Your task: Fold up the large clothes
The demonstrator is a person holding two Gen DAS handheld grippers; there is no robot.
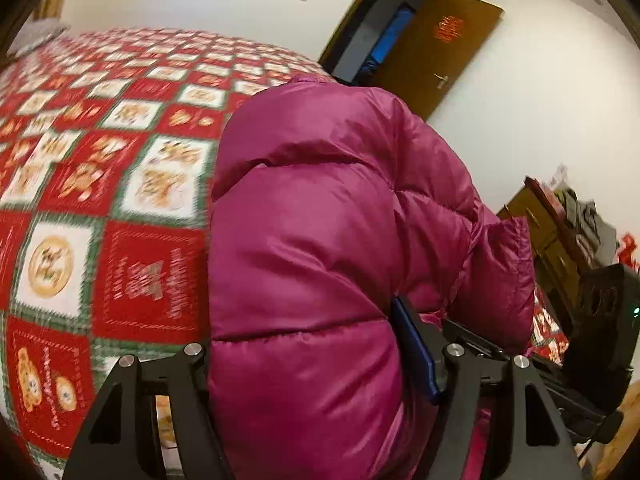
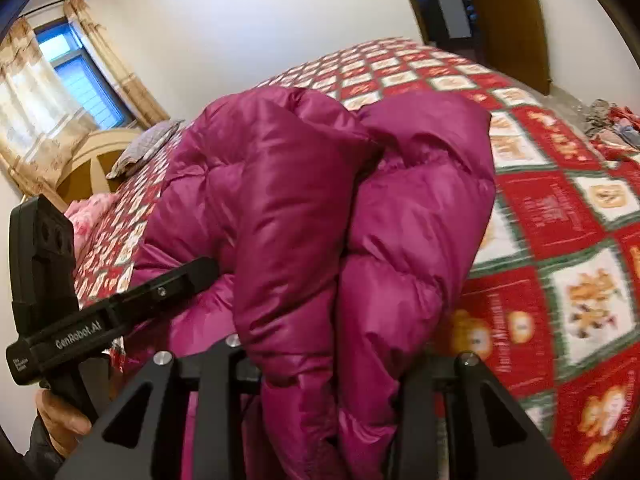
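The glossy magenta quilted down jacket (image 1: 320,240) hung bunched directly ahead of both grippers, lifted above the red-and-white checked patchwork bedspread (image 1: 100,184). Its long axis ran roughly upward and away from each camera, toward the far side of the bed. The left gripper (image 1: 316,392) had a thick puffed panel filling the gap between its blue-padded fingers (image 1: 416,356) and appeared clamped on it. The right gripper (image 2: 328,392) likewise appeared closed around two gathered folds. In the right wrist view, the left gripper's black body came in from the left and met the jacket's near edge. Both stood about equally close; the bedspread lay open to the right for laying the jacket down.
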